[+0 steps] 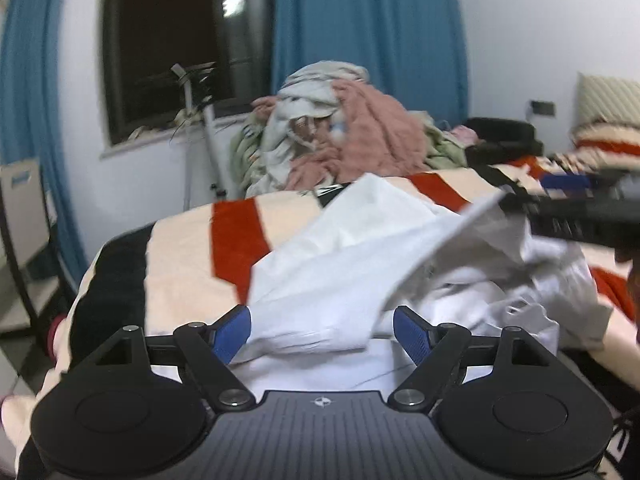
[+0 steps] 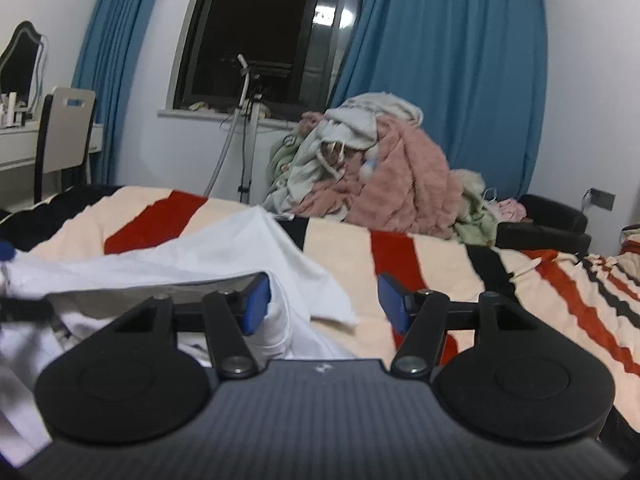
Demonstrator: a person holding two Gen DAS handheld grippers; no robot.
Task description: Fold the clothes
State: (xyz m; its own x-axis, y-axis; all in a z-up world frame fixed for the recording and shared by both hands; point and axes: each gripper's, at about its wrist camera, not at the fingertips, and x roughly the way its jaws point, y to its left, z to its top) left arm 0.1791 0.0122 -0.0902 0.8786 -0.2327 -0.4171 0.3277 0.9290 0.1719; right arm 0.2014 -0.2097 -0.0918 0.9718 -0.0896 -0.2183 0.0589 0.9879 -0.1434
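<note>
A bedroom at night, with a dark window (image 2: 264, 36) between blue curtains (image 2: 444, 80). A white garment (image 1: 340, 276) lies rumpled on a bed whose blanket (image 2: 432, 256) is striped in cream, red and black. The left tool (image 1: 322, 330) is low over the near edge of the garment with its blue pads (image 1: 232, 332) spread wide apart; white cloth lies between them, but neither pad presses on it. The right tool (image 2: 324, 304) sits at the garment's right side, its jaws also apart: a bunched fold of white fabric rests against the inner face of its left pad (image 2: 256, 304), while the other pad stands clear over the bare blanket. In the left tool's view, the right tool appears as a dark blurred shape at the right edge, beside a raised flap of the garment. Behind the bed rises a heap of unfolded laundry (image 2: 372, 168), pink, pale green and grey. A pale chair (image 2: 64, 136) stands at the far left, by the curtain.
</note>
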